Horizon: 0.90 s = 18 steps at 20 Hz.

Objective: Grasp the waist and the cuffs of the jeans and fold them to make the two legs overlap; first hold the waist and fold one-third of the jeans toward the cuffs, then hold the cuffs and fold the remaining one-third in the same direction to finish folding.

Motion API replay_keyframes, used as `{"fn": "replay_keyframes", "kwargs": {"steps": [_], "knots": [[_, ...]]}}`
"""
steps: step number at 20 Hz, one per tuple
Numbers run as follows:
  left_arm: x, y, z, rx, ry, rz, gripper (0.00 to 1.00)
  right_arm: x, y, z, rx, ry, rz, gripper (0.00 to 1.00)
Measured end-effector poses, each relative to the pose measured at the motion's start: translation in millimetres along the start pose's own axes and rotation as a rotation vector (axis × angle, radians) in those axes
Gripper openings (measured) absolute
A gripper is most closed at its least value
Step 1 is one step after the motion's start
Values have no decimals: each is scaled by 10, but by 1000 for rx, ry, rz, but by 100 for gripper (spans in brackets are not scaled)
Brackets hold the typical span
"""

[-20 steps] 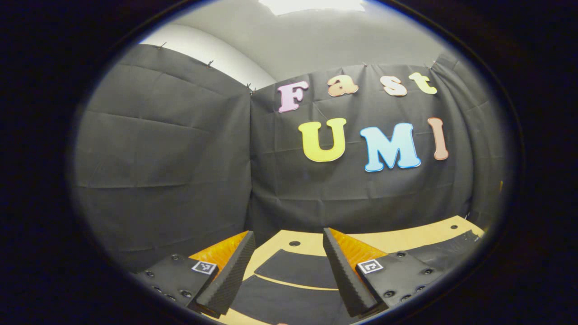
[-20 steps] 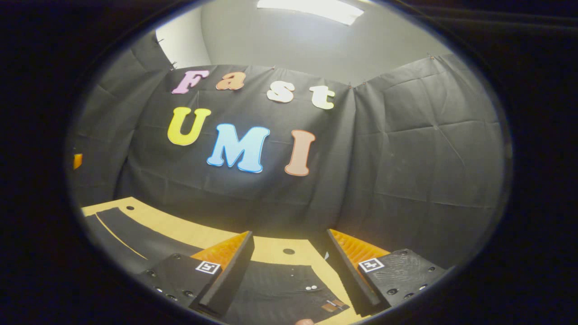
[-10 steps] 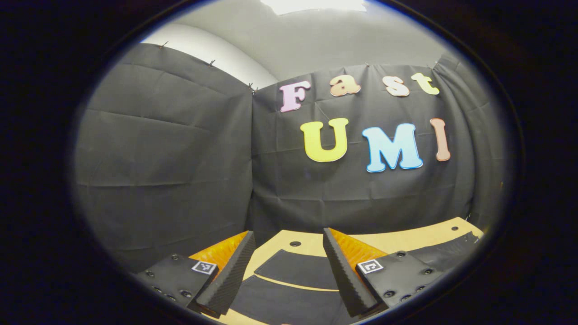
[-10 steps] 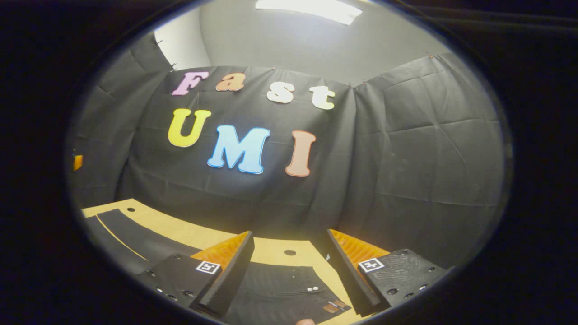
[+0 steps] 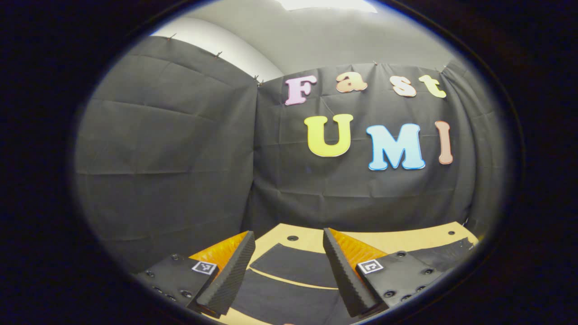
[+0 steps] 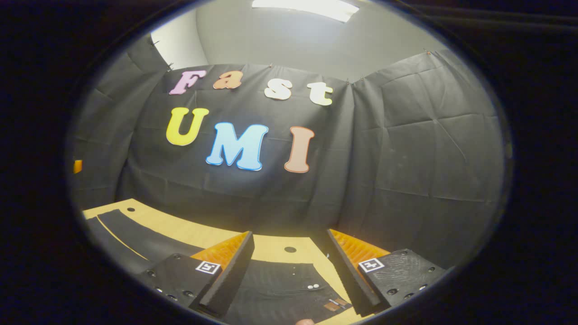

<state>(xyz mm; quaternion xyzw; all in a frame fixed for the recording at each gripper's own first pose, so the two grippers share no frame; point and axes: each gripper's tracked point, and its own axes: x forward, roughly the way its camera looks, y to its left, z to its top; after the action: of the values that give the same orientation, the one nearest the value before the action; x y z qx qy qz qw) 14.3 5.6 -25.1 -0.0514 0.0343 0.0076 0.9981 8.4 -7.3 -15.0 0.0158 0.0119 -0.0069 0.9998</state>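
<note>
Dark jeans lie flat on a tan wooden table. In the left gripper view the two leg ends (image 5: 295, 268) lie side by side with a thin strip of table between them, and my left gripper (image 5: 286, 246) stands open above them, holding nothing. In the right gripper view the waist end (image 6: 289, 289), with its small metal buttons and a brown patch, lies under my right gripper (image 6: 289, 247), which is also open and apart from the cloth. The legs (image 6: 131, 234) run off to the left there.
The table (image 5: 388, 237) ends close to the black cloth wall behind it. Small round holes (image 6: 290, 249) dot its surface. A small orange object (image 6: 77, 165) shows at the far left of the right gripper view.
Both cameras shifted slightly; the left gripper view tilted a little so the wall sits lower and the leg ends show more. The jeans have not moved and both grippers stay open.
</note>
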Motion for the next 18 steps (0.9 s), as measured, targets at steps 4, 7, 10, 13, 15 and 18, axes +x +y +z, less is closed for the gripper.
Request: {"fn": "replay_keyframes", "kwargs": {"steps": [4, 7, 10, 13, 15, 18], "knots": [[52, 212, -315, -135, 93, 31, 100, 14, -156, -262, 0, 74, -60, 94], [96, 490, -601, -316, 190, 94, 97, 8, -258, -574, 36, 194, -91, 94], [107, 861, -1085, -468, 309, 187, 97, -24, -376, -923, 126, 323, -129, 95], [23, 1134, -1568, -595, 432, 270, 97, -42, -427, -1237, 221, 443, -149, 95], [9, 1256, -1784, -701, 499, 322, 98, -72, -458, -1448, 259, 524, -167, 94], [-100, 1577, -2112, -796, 572, 402, 98, -151, -419, -1721, 333, 625, -160, 95]]}}
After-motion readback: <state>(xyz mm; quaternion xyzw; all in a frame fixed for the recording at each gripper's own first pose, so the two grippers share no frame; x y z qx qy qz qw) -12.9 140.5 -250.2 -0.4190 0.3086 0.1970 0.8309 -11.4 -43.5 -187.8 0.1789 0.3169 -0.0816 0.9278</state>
